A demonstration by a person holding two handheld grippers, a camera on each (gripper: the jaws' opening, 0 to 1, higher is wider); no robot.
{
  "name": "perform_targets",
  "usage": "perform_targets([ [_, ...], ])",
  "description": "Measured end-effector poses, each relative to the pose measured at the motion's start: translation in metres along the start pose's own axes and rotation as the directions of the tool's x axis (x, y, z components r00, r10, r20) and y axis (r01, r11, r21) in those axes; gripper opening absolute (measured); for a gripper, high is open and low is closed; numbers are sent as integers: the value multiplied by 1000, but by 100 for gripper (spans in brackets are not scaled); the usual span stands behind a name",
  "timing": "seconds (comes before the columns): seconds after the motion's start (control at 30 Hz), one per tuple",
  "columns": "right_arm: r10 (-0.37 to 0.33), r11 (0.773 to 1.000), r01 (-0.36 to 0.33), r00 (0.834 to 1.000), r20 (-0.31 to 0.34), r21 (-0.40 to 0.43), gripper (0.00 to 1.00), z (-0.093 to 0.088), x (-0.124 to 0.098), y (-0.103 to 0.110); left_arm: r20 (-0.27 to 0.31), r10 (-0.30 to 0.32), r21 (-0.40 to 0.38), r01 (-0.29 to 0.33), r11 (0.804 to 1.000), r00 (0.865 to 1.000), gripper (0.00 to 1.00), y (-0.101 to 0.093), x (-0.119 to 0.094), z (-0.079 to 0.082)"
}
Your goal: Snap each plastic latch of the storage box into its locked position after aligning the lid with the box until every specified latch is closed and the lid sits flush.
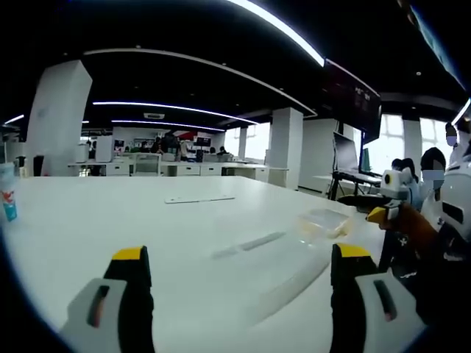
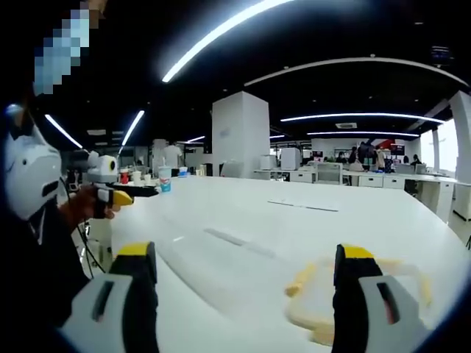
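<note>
The clear storage box with its yellowish lid is sitting on the white table, just ahead of the right gripper and partly behind its right jaw. Both grippers are holding their jaws spread, empty; the left gripper is facing the box from farther off.

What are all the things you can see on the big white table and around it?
Table: one, white, under both views.
Storage box: one, clear with yellowish edges, on the table by the right tool's far jaw; also seen in the left gripper view.
Flat strip: one, white, lying mid-table.
Cup: one, white and blue, at the table's far end.
Desks: several, white, in the background.
Pillar: one, white, behind the table.
Left tool: one, grey with yellow-tipped black jaws, open.
Right tool: one, same colours, open.
</note>
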State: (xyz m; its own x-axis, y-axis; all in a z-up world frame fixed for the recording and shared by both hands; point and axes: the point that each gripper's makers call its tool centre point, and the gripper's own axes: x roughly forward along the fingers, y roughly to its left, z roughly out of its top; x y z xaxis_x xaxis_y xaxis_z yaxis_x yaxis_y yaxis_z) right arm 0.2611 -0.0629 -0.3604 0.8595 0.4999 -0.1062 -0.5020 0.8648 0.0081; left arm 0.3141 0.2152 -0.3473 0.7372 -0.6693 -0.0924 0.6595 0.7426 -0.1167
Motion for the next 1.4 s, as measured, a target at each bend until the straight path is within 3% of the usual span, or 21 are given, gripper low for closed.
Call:
perform_targets([
  [0.47, -20, 1000, 20, 1000, 12, -1, 100, 3, -13, -9, -21, -50, 22, 50, 999, 999, 100, -18, 14, 1],
  [0.87, -46, 999, 46, 999, 26, -17, 100, 13, -25, -26, -22, -66, 18, 66, 998, 998, 100, -34, 26, 12],
  [1.4, -64, 998, 64, 998, -5, -29, 100, 8, -38, -37, -29, -123, 31, 123, 992, 992, 100, -56, 41, 14],
])
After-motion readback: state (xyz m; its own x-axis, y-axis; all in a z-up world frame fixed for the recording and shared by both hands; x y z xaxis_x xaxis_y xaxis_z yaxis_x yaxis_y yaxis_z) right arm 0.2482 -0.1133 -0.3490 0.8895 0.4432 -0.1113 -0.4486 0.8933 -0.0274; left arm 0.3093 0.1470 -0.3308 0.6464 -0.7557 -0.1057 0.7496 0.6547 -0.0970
